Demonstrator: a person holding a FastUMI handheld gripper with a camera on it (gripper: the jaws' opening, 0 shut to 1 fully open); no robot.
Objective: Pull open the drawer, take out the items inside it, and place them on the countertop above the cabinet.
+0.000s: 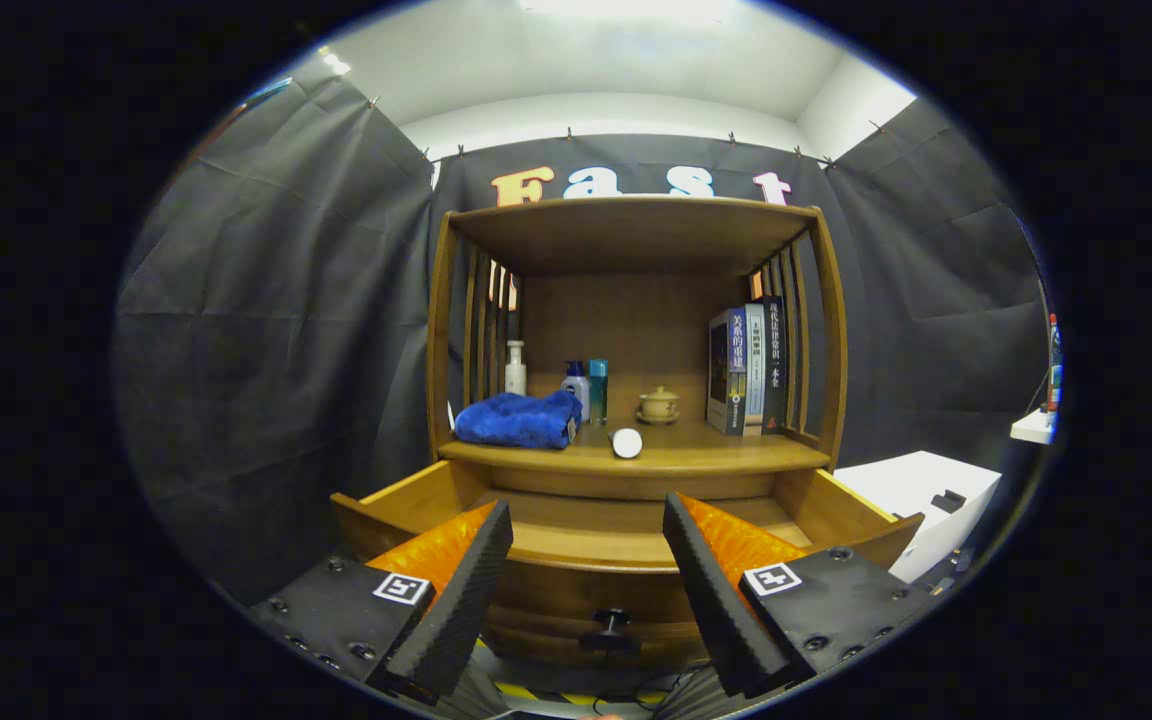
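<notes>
The drawer (596, 545) is already pulled open, and its visible inside looks bare. A blue cloth (519, 419) and a small white cylinder (626, 442) are seen on the worktop (716, 455) above. The tongs (586, 600) are held open and empty, so the task is judged nearly finished.

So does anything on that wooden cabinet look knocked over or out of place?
One thing: a small white cylinder lies on its side near the countertop's front edge, while the bottles behind it stand upright. The blue towel is loosely bunched. The drawer is pulled open, and the gripper hangs open above it.
</notes>
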